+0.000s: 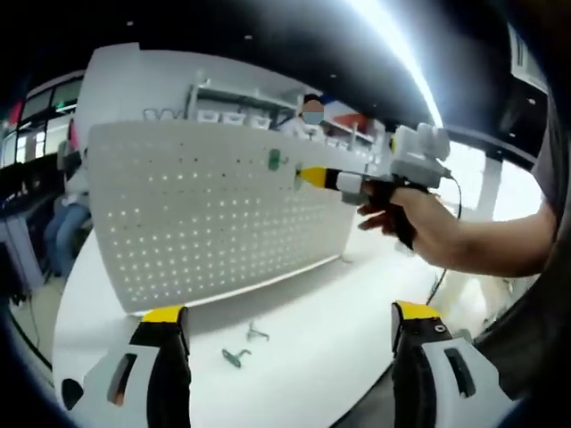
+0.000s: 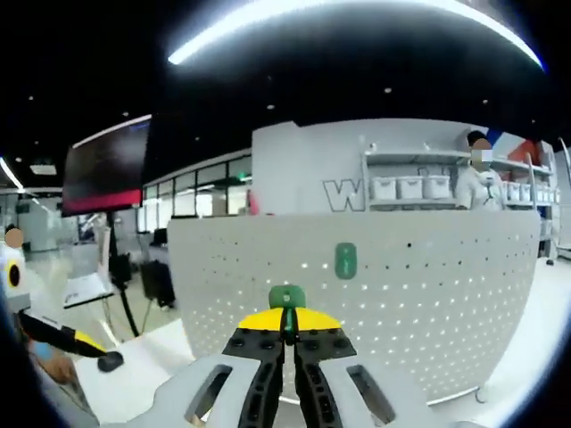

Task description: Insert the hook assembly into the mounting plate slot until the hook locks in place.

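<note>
A white perforated mounting plate [image 1: 205, 214] [image 2: 419, 294] stands upright on the table. One green hook [image 1: 277, 160] [image 2: 345, 260] hangs on its upper part. My right gripper [image 2: 287, 323] is shut on a second green hook [image 2: 287, 299], held close to the plate just below and left of the hung one. In the left gripper view a hand holds the right gripper [image 1: 312, 176], its yellow tip at the plate next to the hung hook. My left gripper [image 1: 288, 312] is open and empty, low over the table in front of the plate.
Two loose hooks [image 1: 236, 357] [image 1: 257, 333] lie on the white table [image 1: 339, 339] between my left jaws. Shelving with white bins [image 2: 410, 187] and a person stand behind the plate. A dark screen [image 2: 107, 169] is at far left.
</note>
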